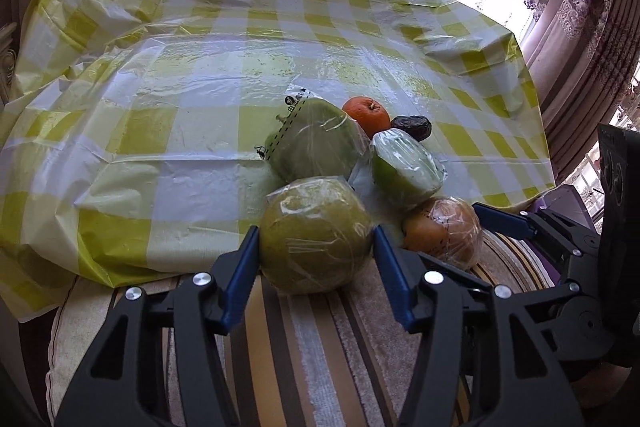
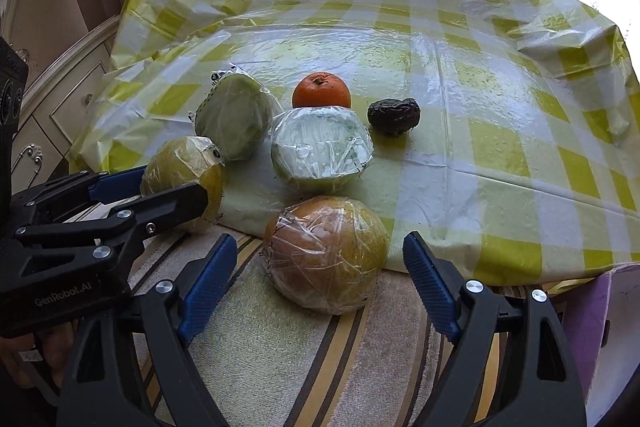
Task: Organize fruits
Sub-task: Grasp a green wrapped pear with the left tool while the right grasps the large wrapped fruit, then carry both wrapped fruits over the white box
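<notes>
A green-yellow fruit in plastic wrap lies on the striped mat at the cloth's near edge. My left gripper is shut on it, with a blue pad pressed to each side. The right wrist view shows the same fruit inside the left gripper. An orange-brown wrapped fruit sits between the fingers of my right gripper, which is open with a gap on both sides. Behind lie two green wrapped fruits, a bare orange and a dark wrinkled fruit.
A yellow-and-white checked plastic cloth covers the table, crumpled at its far corners. A striped mat lies at the near edge. A cream cabinet stands to the left; curtains and a bright window lie beyond. A purple object sits at the right.
</notes>
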